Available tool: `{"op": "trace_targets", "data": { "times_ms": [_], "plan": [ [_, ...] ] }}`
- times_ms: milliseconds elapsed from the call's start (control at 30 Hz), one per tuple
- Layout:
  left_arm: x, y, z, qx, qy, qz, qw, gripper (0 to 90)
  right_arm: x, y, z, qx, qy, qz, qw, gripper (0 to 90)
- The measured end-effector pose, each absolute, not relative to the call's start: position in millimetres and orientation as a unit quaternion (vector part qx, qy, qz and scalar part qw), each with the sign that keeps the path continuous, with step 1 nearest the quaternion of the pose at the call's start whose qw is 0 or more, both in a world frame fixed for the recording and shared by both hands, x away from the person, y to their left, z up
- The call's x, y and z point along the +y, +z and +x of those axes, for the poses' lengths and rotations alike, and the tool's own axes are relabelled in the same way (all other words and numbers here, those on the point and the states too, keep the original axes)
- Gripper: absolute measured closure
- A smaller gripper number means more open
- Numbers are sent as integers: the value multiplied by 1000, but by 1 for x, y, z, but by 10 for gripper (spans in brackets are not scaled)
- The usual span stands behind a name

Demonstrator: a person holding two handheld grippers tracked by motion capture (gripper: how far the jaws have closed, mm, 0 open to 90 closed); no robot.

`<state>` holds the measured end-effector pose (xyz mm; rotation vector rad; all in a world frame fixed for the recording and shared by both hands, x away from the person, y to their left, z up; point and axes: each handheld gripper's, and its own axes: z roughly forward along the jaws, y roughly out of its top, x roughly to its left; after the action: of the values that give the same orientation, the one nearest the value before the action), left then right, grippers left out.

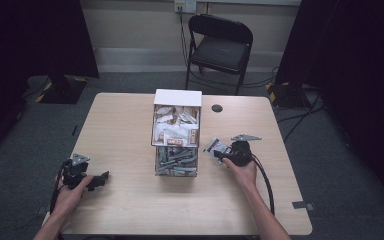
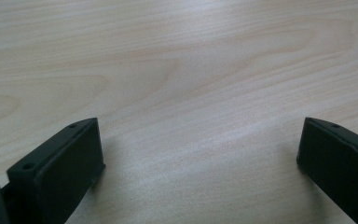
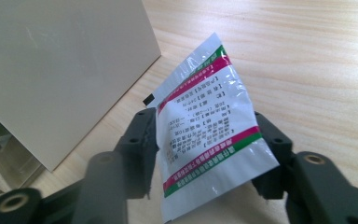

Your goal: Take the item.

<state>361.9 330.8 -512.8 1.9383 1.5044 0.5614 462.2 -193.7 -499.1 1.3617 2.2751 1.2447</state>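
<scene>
the white sachet (image 3: 207,135) stands between the right gripper (image 3: 209,154)'s half-open jaws, apparently loose, beside the box (image 3: 60,70).

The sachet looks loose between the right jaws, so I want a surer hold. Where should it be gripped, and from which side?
Grip the sachet on its flat sealed lower edge, coming from below with one jaw on each face. It stands tilted on edge between the right gripper jaws, so its thin flat faces give the pads more to press than its edges.

The sachet (image 3: 209,135) is white with magenta and green bands and dark print, the jaws black, the table (image 1: 125,130) pale wood-grained, the box (image 1: 177,97) white.
</scene>
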Motion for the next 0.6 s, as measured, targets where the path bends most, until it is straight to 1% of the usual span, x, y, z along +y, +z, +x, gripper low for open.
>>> {"op": "trace_targets", "data": {
  "times_ms": [33, 100, 133, 200, 267, 433, 600],
  "plan": [
    [331, -513, 362, 569, 212, 733, 307, 0, -194, -499, 462, 772, 424, 463, 103, 454],
    [331, -513, 362, 569, 212, 733, 307, 0, -194, -500, 462, 770, 424, 465, 102, 388],
    [331, -513, 362, 569, 212, 733, 307, 0, -194, -501, 463, 769, 427, 466, 96, 370],
    [331, -513, 362, 569, 212, 733, 307, 0, -193, -502, 464, 772, 416, 470, 103, 326],
    [331, -513, 362, 569, 212, 733, 307, 0, -194, -504, 465, 770, 418, 474, 94, 321],
    [331, -513, 362, 569, 212, 733, 307, 0, -195, -505, 466, 767, 415, 479, 100, 269],
    [331, -513, 362, 569, 212, 733, 307, 0, -197, -502, 465, 764, 417, 482, 101, 251]
  ]
}}
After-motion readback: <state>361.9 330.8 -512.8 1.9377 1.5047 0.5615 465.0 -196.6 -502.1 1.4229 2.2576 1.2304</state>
